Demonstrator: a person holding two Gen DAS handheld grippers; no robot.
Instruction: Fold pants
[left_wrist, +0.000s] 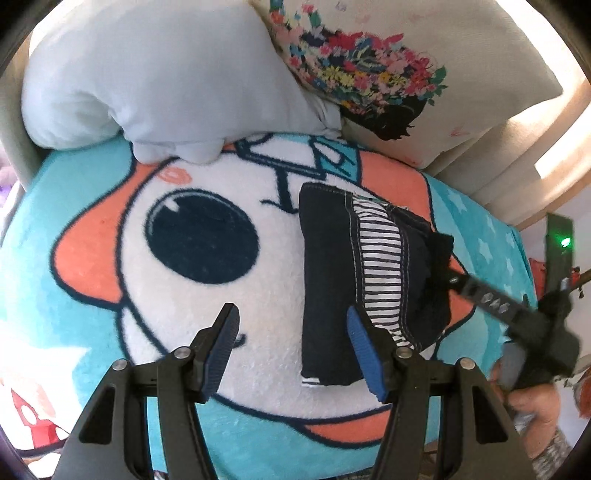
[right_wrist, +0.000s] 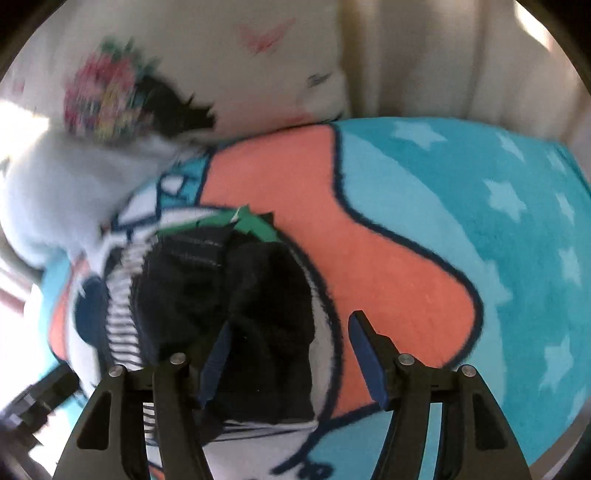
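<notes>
The dark navy pants (left_wrist: 328, 266) lie folded into a narrow block on the cartoon blanket (left_wrist: 229, 295), with striped lining (left_wrist: 380, 266) showing along a seam. My left gripper (left_wrist: 293, 350) hovers open over the block's near left corner, and its right pad (left_wrist: 364, 354) is above the cloth. My right gripper (left_wrist: 448, 271) reaches in at the block's right edge. In the right wrist view the right gripper (right_wrist: 291, 358) stands wide open. The bunched dark pants (right_wrist: 258, 302) lie under its left finger (right_wrist: 216, 363) and partly between the jaws, with neither pad pressing on them.
A pale blue pillow (left_wrist: 159, 81) and a floral cushion (left_wrist: 373, 70) lean on the cream sofa back (left_wrist: 517, 155) behind the blanket. A person's hand (left_wrist: 535, 402) holds the right gripper's handle. The left gripper's body (right_wrist: 37, 402) shows at the lower left.
</notes>
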